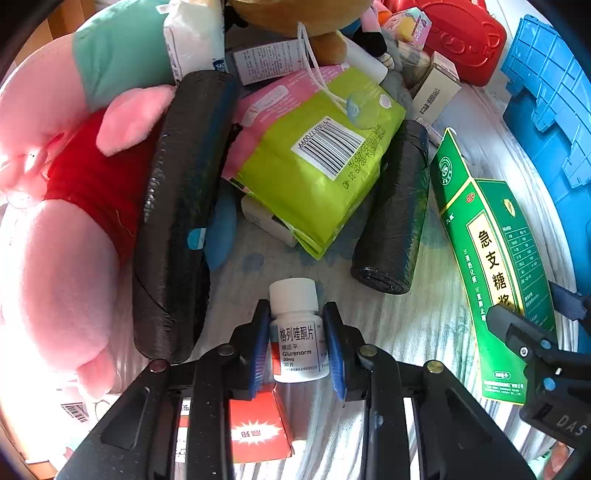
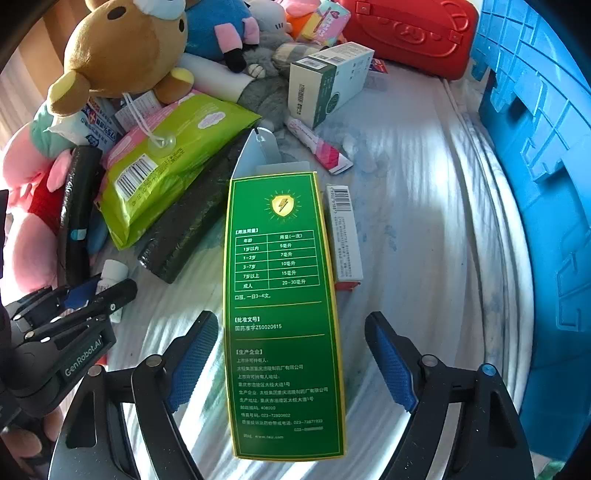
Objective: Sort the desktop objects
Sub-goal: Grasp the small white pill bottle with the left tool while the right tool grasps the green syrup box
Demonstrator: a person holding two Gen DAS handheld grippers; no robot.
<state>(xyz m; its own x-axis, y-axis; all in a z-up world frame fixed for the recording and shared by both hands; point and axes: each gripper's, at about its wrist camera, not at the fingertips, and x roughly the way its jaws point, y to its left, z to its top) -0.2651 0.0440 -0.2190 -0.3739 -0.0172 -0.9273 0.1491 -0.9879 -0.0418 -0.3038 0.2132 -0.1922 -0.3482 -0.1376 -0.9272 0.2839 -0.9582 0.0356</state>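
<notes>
My left gripper [image 1: 296,314] is closed around a small white pill bottle [image 1: 298,332] with a white cap; both blue pads touch its sides. The bottle also shows in the right wrist view [image 2: 112,275] between the left gripper's fingers. My right gripper [image 2: 291,325] is open with its jaws wide on either side of a tall green medicine box [image 2: 282,314] that lies flat on the cloth, neither pad touching it. The green box shows at the right of the left wrist view [image 1: 491,251], with the right gripper [image 1: 532,343] over its near end.
A lime-green wipes pack [image 1: 321,162], two black bag rolls [image 1: 177,206] [image 1: 395,210], a pink plush pig [image 1: 55,184], a brown bear [image 2: 125,48], small boxes [image 2: 328,81] [image 2: 343,236] and a red case [image 2: 406,29] crowd the cloth. A blue crate [image 2: 535,147] stands right. A red box [image 1: 258,432] lies under my left gripper.
</notes>
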